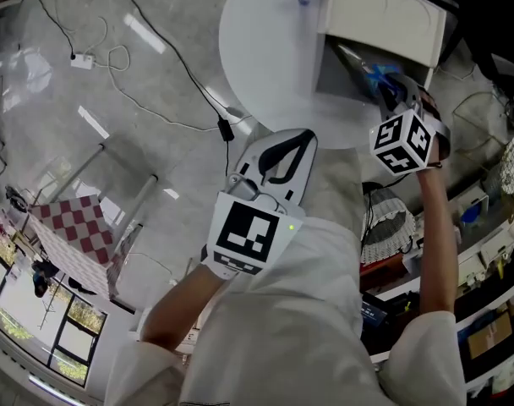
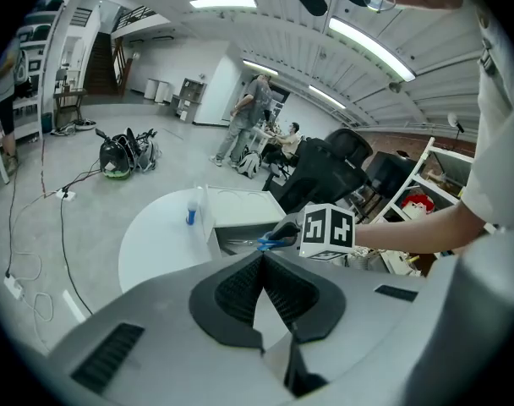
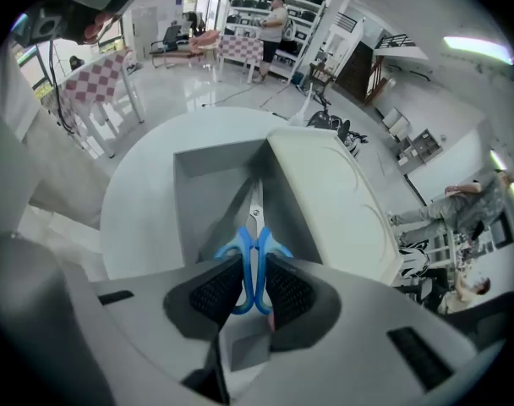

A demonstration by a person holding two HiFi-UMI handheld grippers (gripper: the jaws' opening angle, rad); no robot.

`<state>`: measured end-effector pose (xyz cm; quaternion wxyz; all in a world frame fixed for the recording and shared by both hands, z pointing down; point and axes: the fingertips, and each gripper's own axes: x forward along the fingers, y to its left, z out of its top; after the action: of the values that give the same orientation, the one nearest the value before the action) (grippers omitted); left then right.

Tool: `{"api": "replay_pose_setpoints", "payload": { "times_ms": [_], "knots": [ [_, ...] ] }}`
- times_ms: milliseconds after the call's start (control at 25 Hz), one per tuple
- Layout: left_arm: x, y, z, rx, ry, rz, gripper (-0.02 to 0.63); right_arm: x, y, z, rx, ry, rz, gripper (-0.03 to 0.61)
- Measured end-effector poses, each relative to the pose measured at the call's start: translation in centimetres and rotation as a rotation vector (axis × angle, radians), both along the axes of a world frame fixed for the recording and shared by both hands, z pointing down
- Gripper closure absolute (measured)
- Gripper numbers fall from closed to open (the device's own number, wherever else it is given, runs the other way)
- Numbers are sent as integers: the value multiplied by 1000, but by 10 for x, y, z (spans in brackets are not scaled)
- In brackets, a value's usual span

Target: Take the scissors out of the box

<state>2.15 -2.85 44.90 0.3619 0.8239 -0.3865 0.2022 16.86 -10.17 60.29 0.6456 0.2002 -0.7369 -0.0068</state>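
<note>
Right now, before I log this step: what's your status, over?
Left gripper shut, empty. Right gripper shut on scissors handles. Blades point into the open box. Nothing in the way.

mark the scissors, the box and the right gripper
scissors [image 3: 250,242], right gripper view, neck of the blue handles.
box [image 3: 202,210], right gripper view, grey inner wall.
right gripper [image 3: 254,260], right gripper view, midway between its fingertips, which clamp the scissors.

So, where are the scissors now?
In the right gripper view, the scissors are centred, handles clamped in the right gripper, blades pointing into the open box on the white table.
</note>
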Motion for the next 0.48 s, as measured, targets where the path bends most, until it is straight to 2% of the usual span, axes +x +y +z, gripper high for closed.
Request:
{"api": "replay_pose_setpoints", "payload": {
  "times_ms": [480],
  "knots": [
    [8, 0, -43, 73, 12, 37, 603, -2, 15, -68, 92, -80, 94, 433]
  ]
}}
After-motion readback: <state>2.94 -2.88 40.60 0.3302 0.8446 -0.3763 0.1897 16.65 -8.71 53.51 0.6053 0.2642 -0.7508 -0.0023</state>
